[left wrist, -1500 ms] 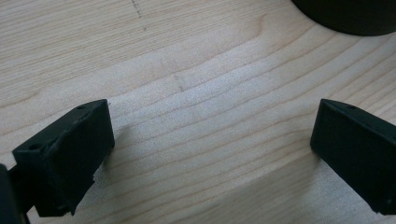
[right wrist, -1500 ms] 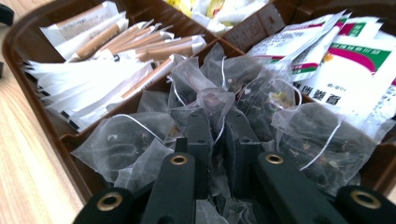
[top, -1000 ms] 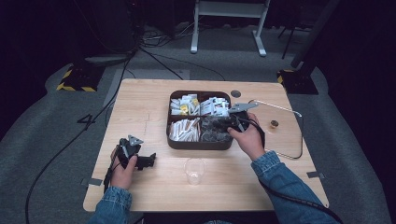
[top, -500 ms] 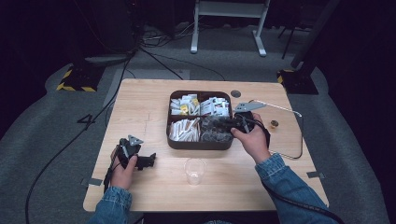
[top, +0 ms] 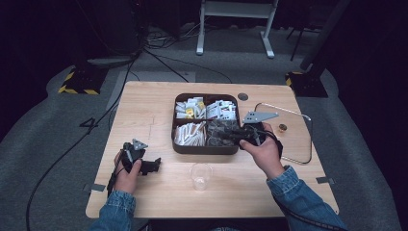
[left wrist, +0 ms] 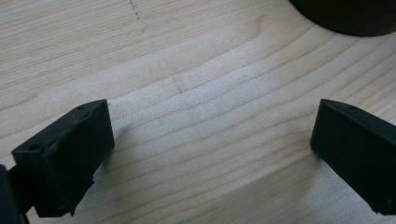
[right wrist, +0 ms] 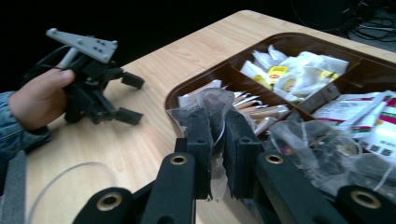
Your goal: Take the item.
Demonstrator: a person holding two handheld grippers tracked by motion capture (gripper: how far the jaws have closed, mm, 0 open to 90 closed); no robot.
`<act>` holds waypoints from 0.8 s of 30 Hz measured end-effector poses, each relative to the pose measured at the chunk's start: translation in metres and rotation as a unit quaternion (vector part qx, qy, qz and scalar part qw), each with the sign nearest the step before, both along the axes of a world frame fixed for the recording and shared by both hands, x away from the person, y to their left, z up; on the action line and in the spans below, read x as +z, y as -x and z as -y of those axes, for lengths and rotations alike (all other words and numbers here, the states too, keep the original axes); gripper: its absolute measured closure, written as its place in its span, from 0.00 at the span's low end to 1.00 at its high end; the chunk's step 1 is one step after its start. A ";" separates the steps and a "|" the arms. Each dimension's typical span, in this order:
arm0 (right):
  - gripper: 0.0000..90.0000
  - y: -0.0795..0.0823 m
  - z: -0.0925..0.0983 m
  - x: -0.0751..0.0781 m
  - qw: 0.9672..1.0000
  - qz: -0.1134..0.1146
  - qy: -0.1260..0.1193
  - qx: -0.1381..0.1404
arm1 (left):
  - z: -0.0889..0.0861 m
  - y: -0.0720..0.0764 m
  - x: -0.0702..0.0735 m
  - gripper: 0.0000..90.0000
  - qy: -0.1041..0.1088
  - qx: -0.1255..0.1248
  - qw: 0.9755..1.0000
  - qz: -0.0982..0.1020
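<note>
A dark brown four-part tray (top: pixel 206 150) sits mid-table, holding white sachets, paper sticks and clear packets. My right gripper (top: pixel 226 137) hovers over its near right compartment. In the right gripper view, the right gripper (right wrist: pixel 218 126) is shut on a clear packet (right wrist: pixel 215 105) with dark contents, held just above the tray (right wrist: pixel 196 88). Near the table's left front, my left gripper (top: pixel 155 165) rests with its jaws wide apart. The left gripper view has the left gripper (left wrist: pixel 210 144) over bare wood with nothing between the jaws. A clear plastic cup (top: pixel 200 175) stands in front of the tray.
A small brown round object (top: pixel 282 127) lies right of the tray, inside a loop of cable (top: pixel 308 139). The cup's rim (right wrist: pixel 70 170) appears low left in the right gripper view, and the left gripper (right wrist: pixel 130 98) beyond it. Bare wood stretches along the table's left and front.
My right hand has risen a little and drawn slightly toward the near side, with the packet still in its jaws. The left hand has stayed put.
</note>
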State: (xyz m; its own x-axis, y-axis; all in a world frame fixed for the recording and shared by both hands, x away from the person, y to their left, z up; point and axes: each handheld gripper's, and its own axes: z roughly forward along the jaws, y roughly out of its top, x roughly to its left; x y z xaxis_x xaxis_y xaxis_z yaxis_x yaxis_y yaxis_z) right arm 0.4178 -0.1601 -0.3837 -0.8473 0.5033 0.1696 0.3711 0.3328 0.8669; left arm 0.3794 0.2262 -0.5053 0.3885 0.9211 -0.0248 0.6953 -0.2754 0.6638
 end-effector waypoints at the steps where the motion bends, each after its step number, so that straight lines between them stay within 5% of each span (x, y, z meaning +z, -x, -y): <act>1: 0.92 0.000 0.000 0.000 1.000 0.000 0.000 0.000 | 0.000 0.000 0.000 0.00 0.000 0.000 1.000 0.000; 17: 0.92 0.048 -0.022 0.001 0.999 0.010 -0.031 0.042 | 0.000 0.002 0.000 0.00 -0.001 0.003 1.000 0.001; 24: 0.92 0.057 -0.032 -0.002 0.998 0.012 -0.024 0.062 | 0.000 0.002 0.000 0.00 -0.001 0.003 1.000 0.001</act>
